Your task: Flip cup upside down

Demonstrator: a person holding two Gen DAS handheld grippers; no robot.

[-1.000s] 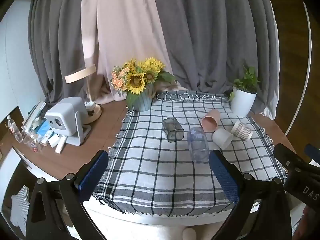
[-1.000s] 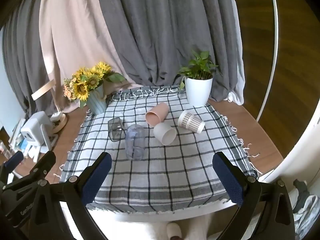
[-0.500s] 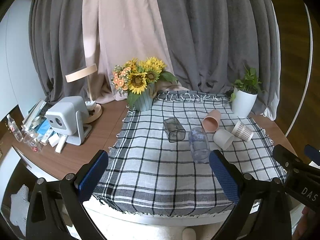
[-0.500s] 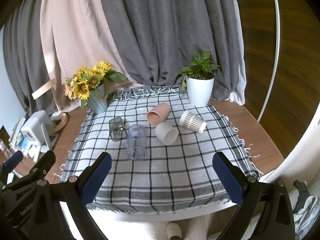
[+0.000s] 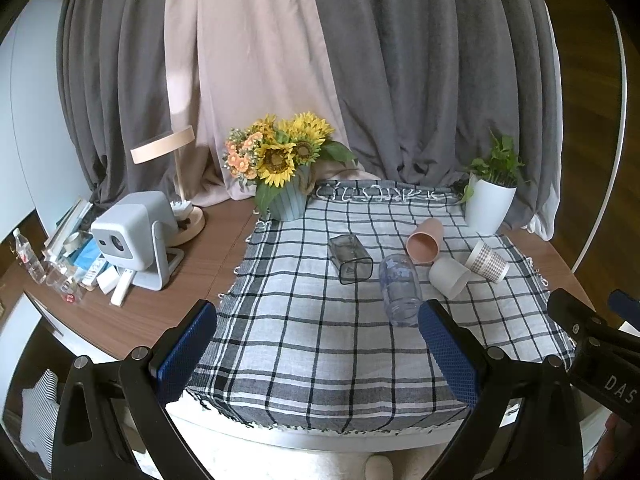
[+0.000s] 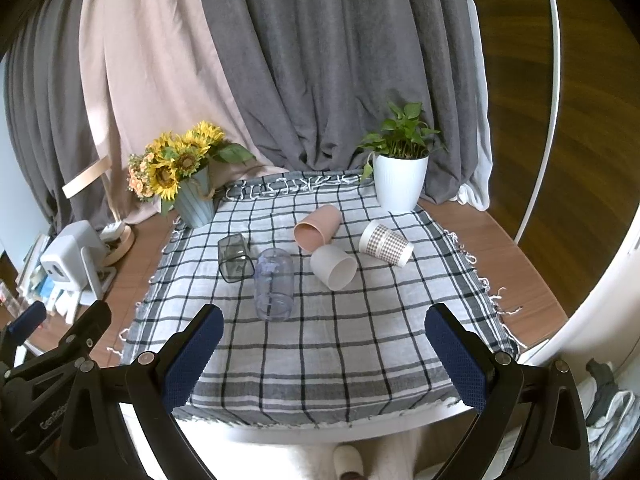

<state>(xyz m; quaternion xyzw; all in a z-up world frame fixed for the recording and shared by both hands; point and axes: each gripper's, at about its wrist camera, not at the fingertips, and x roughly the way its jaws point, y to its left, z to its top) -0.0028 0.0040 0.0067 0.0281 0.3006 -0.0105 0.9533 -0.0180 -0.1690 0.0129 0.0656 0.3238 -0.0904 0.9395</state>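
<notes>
Both grippers, left (image 5: 316, 344) and right (image 6: 324, 344), hang wide open and empty short of the cloth (image 6: 320, 344). Five cups lie tipped mid-cloth, the clear cup (image 6: 273, 284) nearest. It'd probably roll if nudged. Tinted cup (image 6: 235, 258) sits just beside, white cup (image 6: 334, 268) crowds its right.

Five cups (image 6: 273, 285) lying on cloth (image 6: 320, 340); flower vase (image 6: 194, 198) behind-left, potted plant (image 6: 400, 184) behind-right.
</notes>
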